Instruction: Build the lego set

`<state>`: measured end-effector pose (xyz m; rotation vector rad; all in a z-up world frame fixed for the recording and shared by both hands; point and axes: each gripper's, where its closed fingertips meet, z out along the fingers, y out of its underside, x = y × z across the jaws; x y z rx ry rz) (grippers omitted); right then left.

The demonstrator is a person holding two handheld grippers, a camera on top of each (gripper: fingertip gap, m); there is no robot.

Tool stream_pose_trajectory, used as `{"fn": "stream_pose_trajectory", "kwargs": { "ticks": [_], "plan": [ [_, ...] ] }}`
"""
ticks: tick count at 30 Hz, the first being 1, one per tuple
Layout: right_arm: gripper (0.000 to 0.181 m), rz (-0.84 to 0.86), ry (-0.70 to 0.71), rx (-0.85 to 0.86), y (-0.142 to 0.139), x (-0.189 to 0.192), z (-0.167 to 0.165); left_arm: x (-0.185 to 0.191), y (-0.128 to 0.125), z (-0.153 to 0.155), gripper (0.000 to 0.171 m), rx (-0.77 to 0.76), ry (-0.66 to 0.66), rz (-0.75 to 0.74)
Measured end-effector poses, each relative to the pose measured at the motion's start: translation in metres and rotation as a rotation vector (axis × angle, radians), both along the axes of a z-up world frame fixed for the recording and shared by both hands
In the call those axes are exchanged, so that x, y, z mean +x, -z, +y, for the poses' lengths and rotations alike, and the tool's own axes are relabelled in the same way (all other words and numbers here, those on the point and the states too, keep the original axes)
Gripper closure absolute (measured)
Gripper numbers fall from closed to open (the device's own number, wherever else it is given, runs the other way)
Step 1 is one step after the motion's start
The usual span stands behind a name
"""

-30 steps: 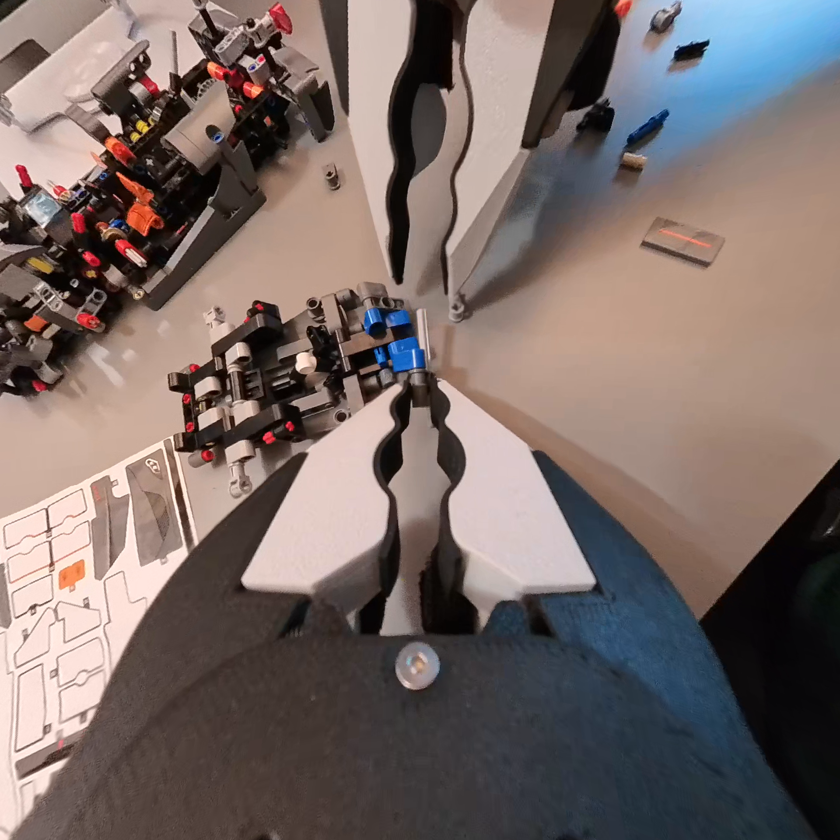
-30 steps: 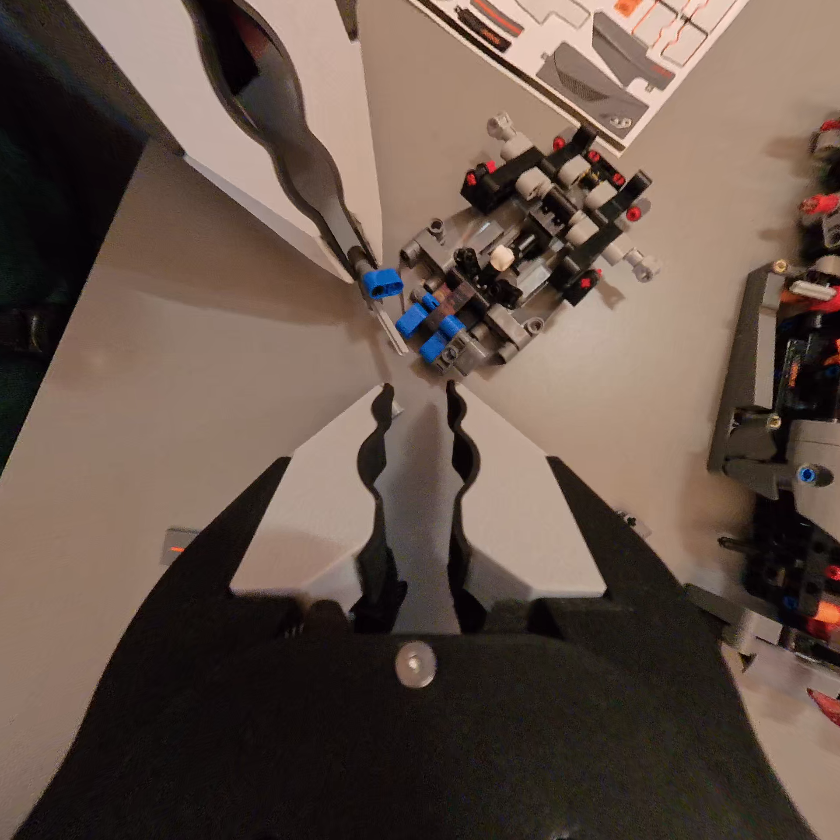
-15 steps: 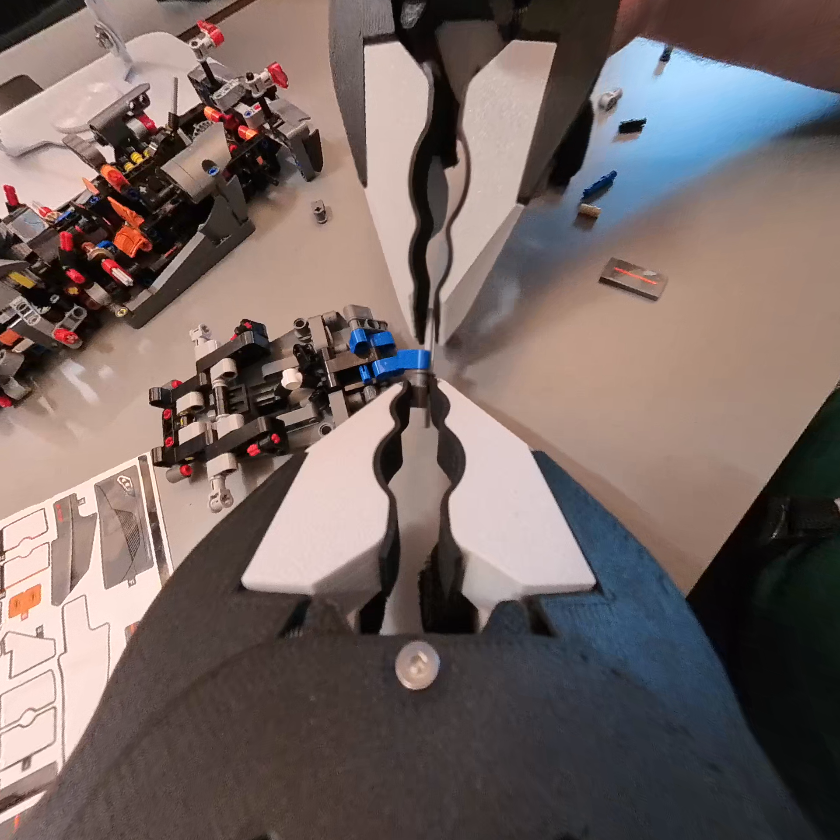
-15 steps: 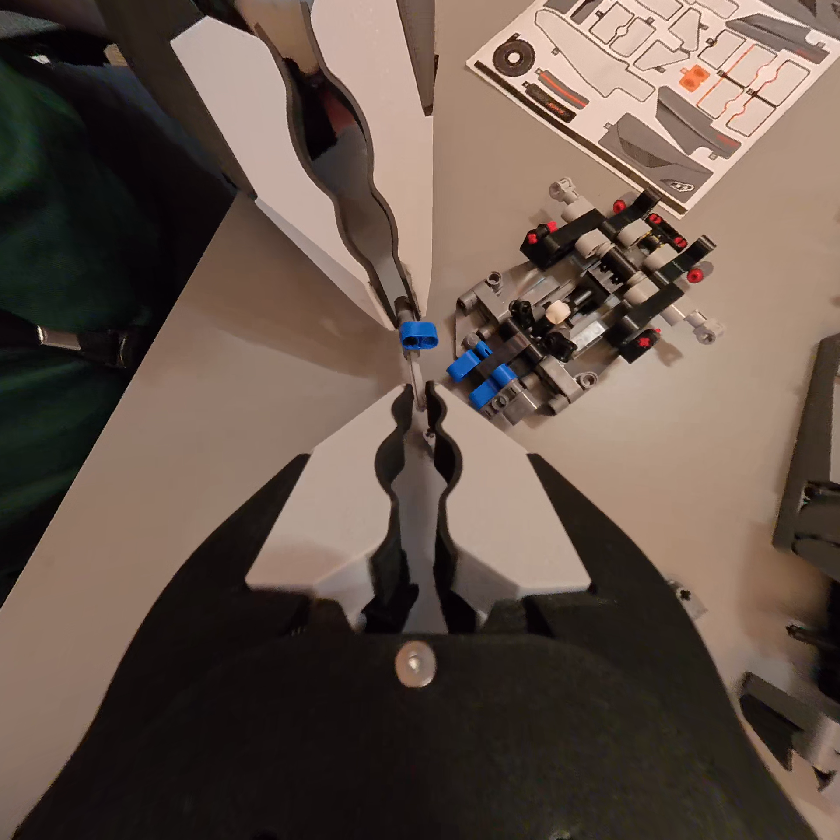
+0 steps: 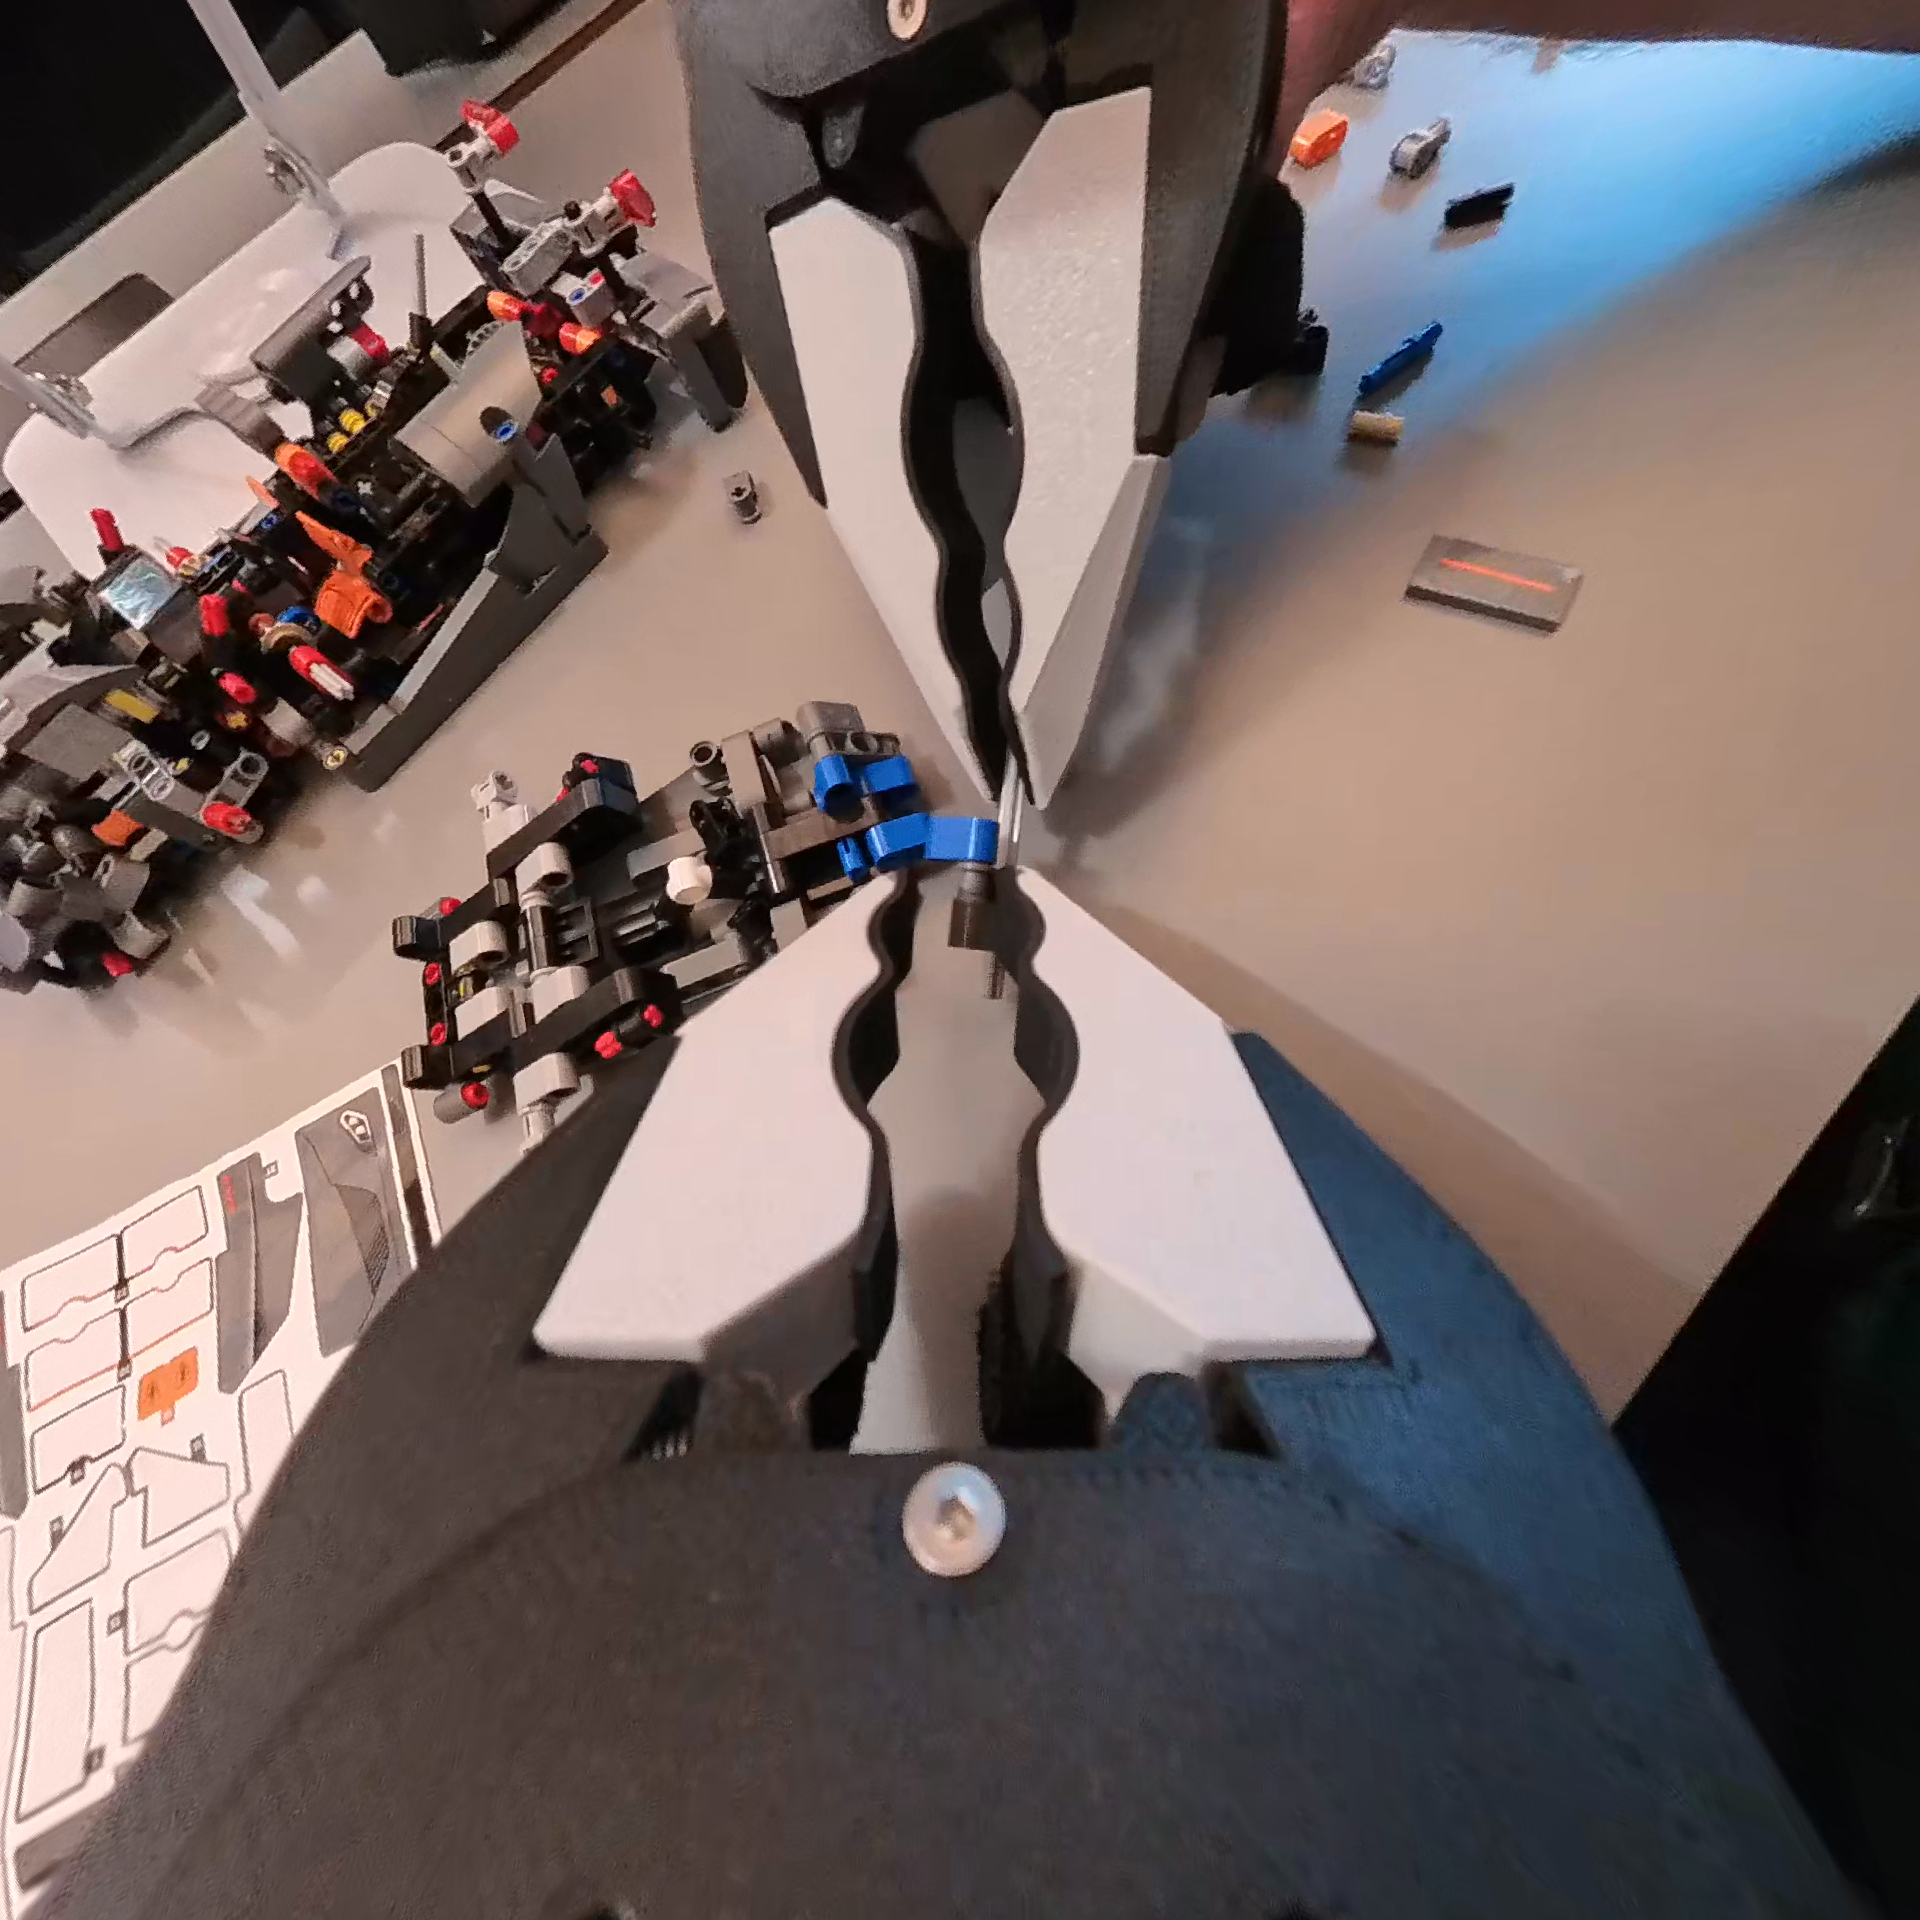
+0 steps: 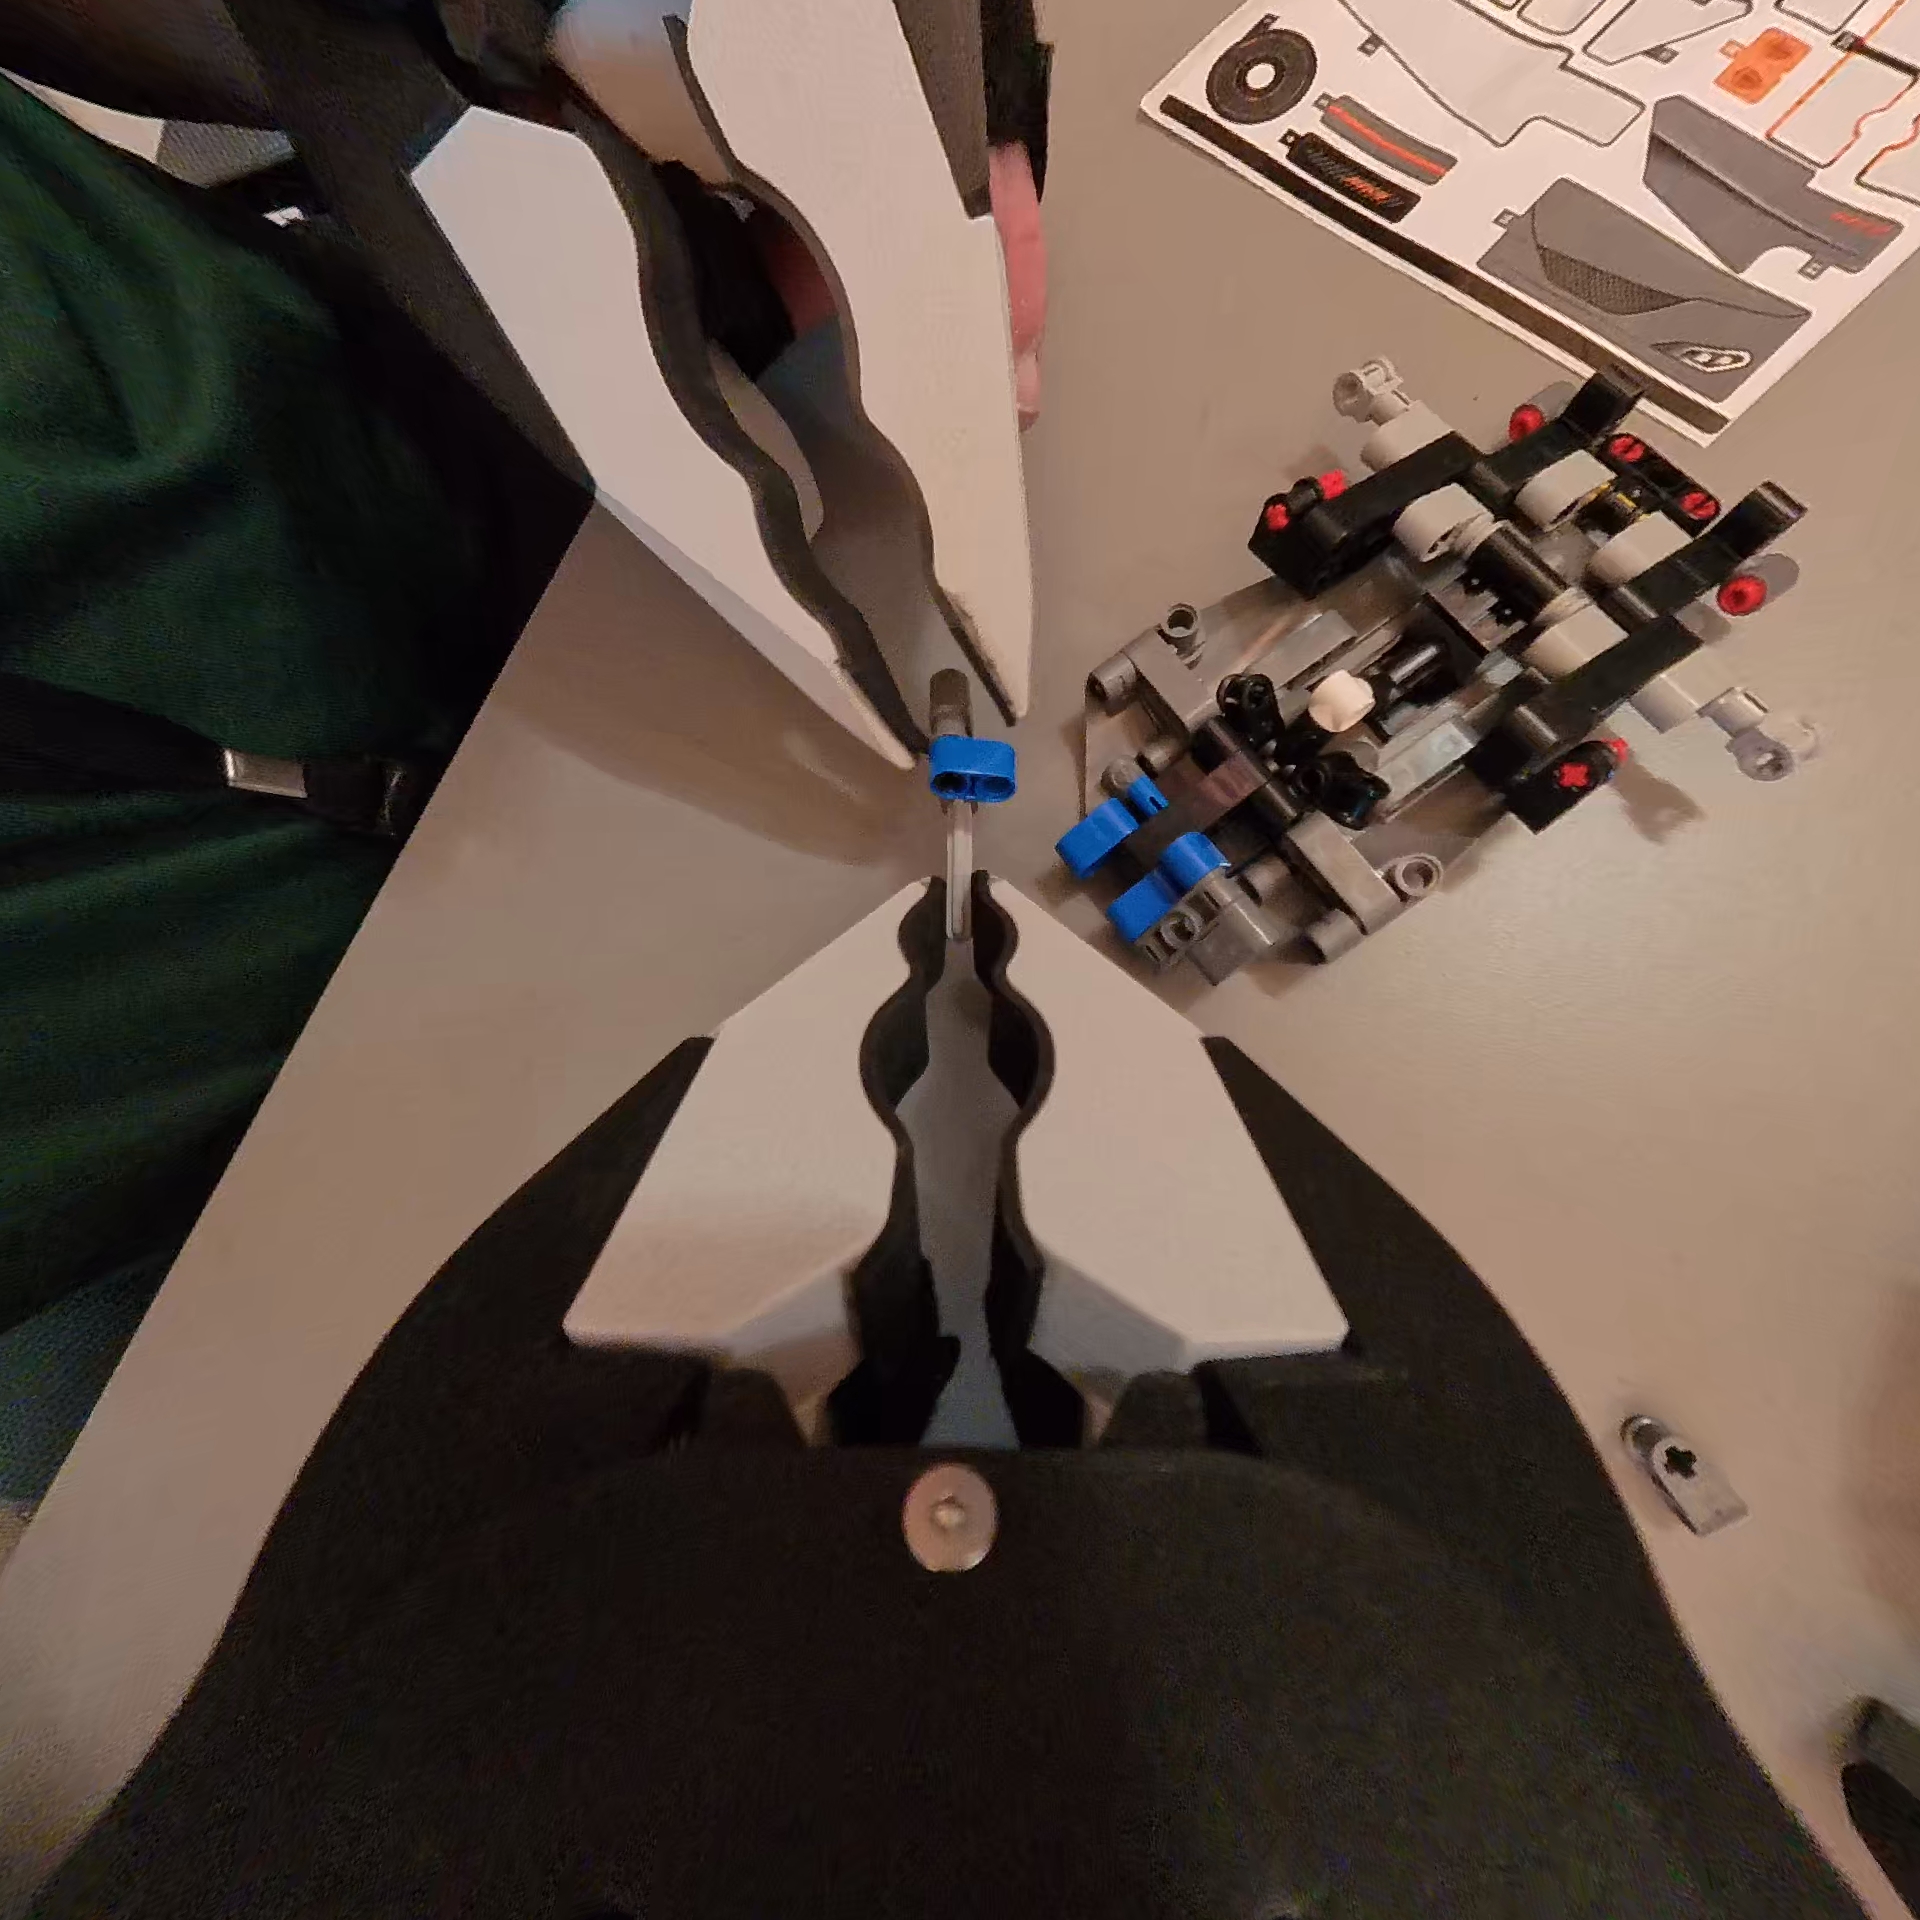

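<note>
Over the grey table, right tongs pinch the axle with its blue beam; left tongs gape around its end.

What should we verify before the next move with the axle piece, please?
1. Right gripper shut on the grey axle: ok.
2. Blue beam threaded on the axle: ok.
3. Left gripper clear of the dark bush: not ok; its jaws are parted but flank the bush.
4. Bush seated against the beam: cannot tell.
5. Small chassis lying flat on the table, unobstructed: ok.
</note>
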<state>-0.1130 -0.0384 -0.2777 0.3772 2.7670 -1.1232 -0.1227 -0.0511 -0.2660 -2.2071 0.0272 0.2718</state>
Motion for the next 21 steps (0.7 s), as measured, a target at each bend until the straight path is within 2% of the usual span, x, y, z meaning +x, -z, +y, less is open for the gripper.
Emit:
{"fn": "stream_pose_trajectory", "kwargs": {
  "ticks": [5,15,21],
  "plan": [
    [0.179,-0.005,-0.016,0.006,0.0,0.001,-0.001,0.005,-0.004,0.003,0.152,0.025,0.029,-0.032],
    [0.179,-0.018,0.0,-0.005,0.0,0.0,-0.002,0.0,0.002,0.004,0.16,-0.013,-0.008,-0.064],
    [0.167,-0.01,0.044,0.001,-0.004,-0.006,0.008,-0.01,0.003,0.001,0.16,-0.037,-0.066,-0.084]
  ]
}}
